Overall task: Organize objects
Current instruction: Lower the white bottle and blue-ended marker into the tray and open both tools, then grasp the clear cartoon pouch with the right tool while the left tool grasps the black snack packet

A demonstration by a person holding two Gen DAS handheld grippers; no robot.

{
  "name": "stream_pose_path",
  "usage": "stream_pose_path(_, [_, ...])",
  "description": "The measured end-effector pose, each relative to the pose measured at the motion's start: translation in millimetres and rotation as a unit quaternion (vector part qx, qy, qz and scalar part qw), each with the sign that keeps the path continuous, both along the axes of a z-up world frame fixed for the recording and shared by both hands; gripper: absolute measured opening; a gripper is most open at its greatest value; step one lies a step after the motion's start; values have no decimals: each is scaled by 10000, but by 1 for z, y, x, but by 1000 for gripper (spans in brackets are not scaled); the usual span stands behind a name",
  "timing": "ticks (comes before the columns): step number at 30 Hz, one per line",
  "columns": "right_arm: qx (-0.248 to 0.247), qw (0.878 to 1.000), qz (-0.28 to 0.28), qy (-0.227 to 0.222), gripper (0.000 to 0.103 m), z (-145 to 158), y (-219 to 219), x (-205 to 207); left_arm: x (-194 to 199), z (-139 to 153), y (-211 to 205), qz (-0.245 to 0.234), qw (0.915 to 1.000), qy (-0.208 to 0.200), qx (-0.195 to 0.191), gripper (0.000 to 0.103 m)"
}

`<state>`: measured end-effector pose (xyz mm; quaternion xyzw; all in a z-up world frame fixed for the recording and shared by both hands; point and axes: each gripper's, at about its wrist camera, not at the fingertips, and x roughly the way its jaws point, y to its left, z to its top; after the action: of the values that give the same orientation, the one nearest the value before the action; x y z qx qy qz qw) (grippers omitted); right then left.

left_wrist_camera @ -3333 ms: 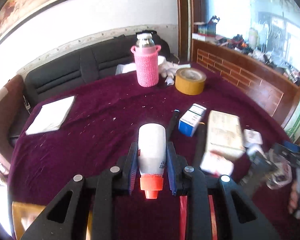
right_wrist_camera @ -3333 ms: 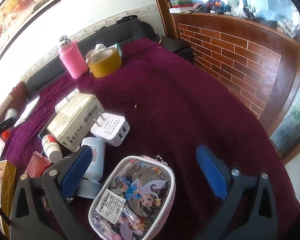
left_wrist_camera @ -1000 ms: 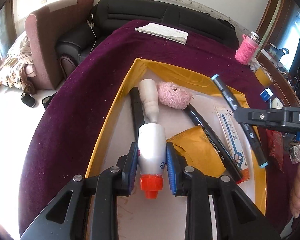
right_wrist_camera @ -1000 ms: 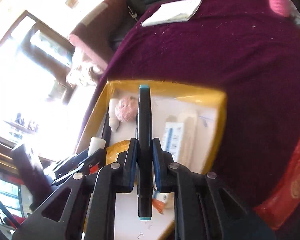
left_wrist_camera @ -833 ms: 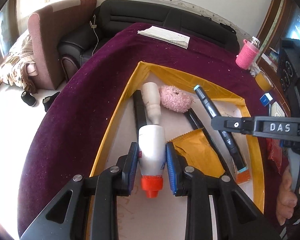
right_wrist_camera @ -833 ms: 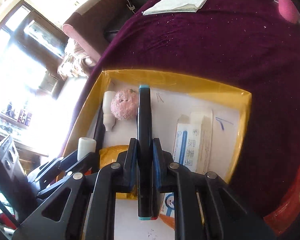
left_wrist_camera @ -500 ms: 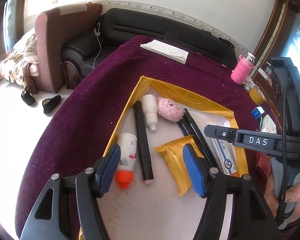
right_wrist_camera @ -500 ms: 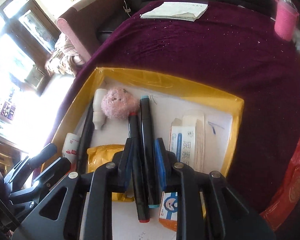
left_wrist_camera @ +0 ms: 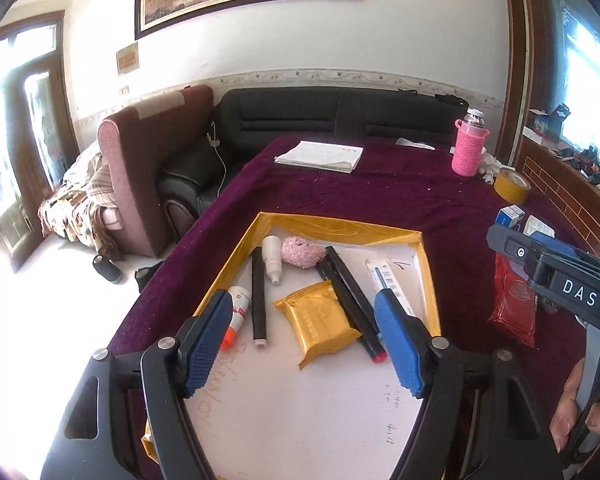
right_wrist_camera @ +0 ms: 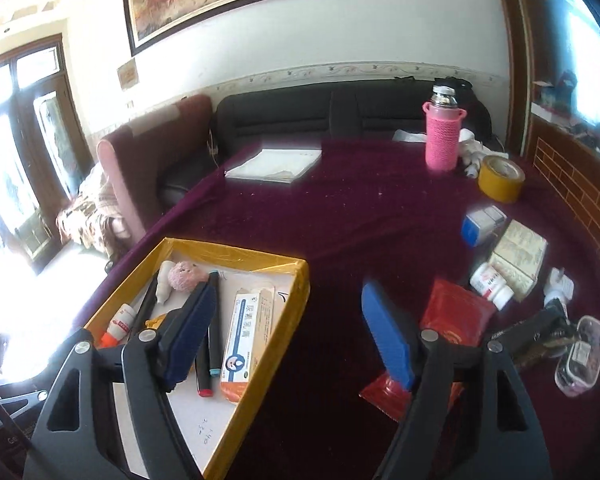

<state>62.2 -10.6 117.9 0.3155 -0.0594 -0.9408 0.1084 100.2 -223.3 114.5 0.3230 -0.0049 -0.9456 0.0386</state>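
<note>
A yellow-rimmed tray with a white floor sits on the maroon table. In it lie a white bottle with an orange cap, a black pen, a small white bottle, a pink fluffy ball, a gold packet, two black markers and an ointment box. My left gripper hangs above the tray, its jaws opening with nothing between them. My right gripper hovers over the tray's right rim, its jaws also opening and empty. The teal-capped marker lies in the tray.
To the right of the tray lie a red packet, a white pill bottle, a blue-white box, a beige box and a clear pouch. Further back stand a yellow tape roll, a pink-sleeved flask and a paper stack.
My left gripper opened and left the orange-capped bottle at the tray's left side. My right gripper opened and left the teal-capped marker beside the other marker. Both rose and drew back.
</note>
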Motion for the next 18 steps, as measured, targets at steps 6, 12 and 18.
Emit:
stream_pose_path(6, [-385,9985,-360,-119,75,-10,57,17,7,6,47,-225,9988,32,-440,69])
stream_pose_path(12, [-610,9948,-815,-74,75,-17,122,45,9,-2,91,-504,9965,-102,-658,69])
stream_pose_path(18, [-757,9875,-1380,-47,75,-22,192,64,8,-13,135,-984,9915,-322,-790,69])
